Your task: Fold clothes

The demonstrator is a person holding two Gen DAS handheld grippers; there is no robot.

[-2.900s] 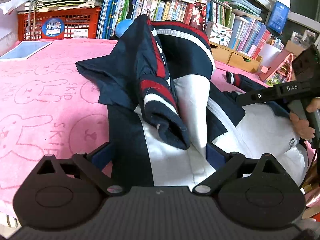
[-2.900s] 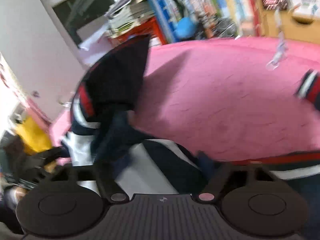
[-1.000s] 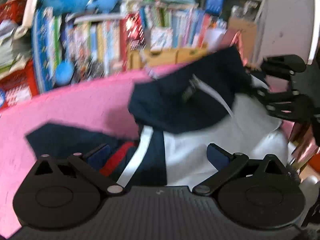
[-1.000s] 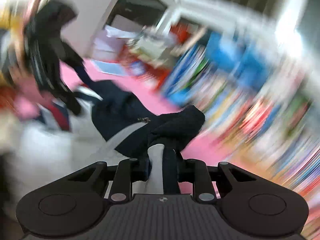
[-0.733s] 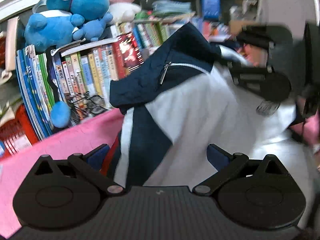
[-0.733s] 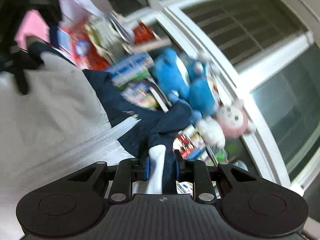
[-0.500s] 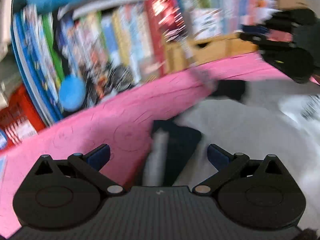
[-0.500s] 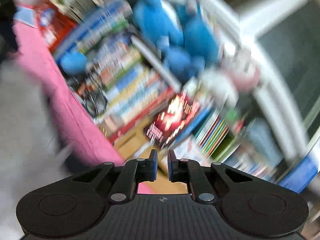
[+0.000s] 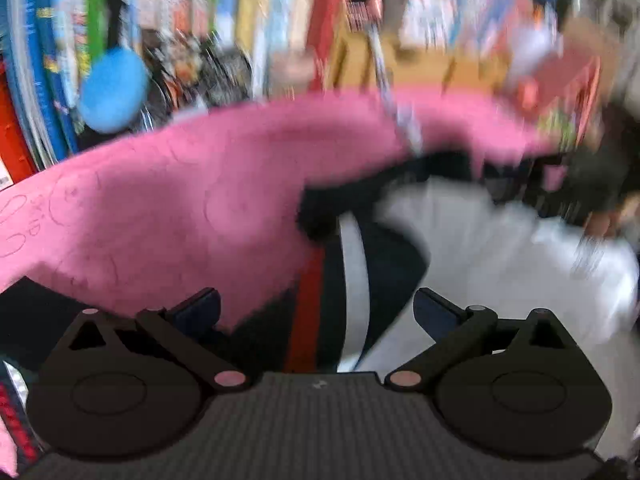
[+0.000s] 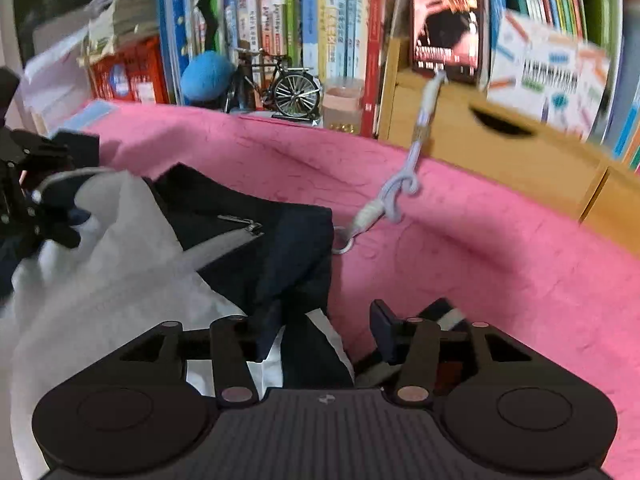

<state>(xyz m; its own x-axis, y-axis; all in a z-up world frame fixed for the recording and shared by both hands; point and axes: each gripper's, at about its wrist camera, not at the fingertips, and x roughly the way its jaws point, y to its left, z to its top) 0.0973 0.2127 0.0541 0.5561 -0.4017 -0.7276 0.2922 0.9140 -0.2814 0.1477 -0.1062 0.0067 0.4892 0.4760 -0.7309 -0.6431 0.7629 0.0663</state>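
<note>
A navy and white jacket (image 10: 120,248) with a zip lies spread on the pink blanket (image 10: 480,248). My right gripper (image 10: 320,328) hovers low over its navy corner, jaws opening. The cloth drapes over the left finger, and the right fingertip (image 10: 382,318) stands clear of it. In the blurred left wrist view the jacket (image 9: 500,248) shows a red and white stripe running between the fingers of my left gripper (image 9: 316,308), which is open wide. The left gripper (image 10: 32,200) also shows at the jacket's far left edge, and the right gripper (image 9: 592,188) is a dark blur at right.
A pale cord with a ring (image 10: 394,192) lies on the blanket beside the jacket's corner. Behind the blanket stand wooden boxes (image 10: 500,152), rows of books (image 10: 320,20), a model bicycle (image 10: 280,84), a blue ball (image 10: 206,74) and a red crate (image 10: 128,72).
The right gripper held the jacket's edge up in the air; now its jaws have parted and the jacket lies flat on the blanket. Both grippers have swung down and across.
</note>
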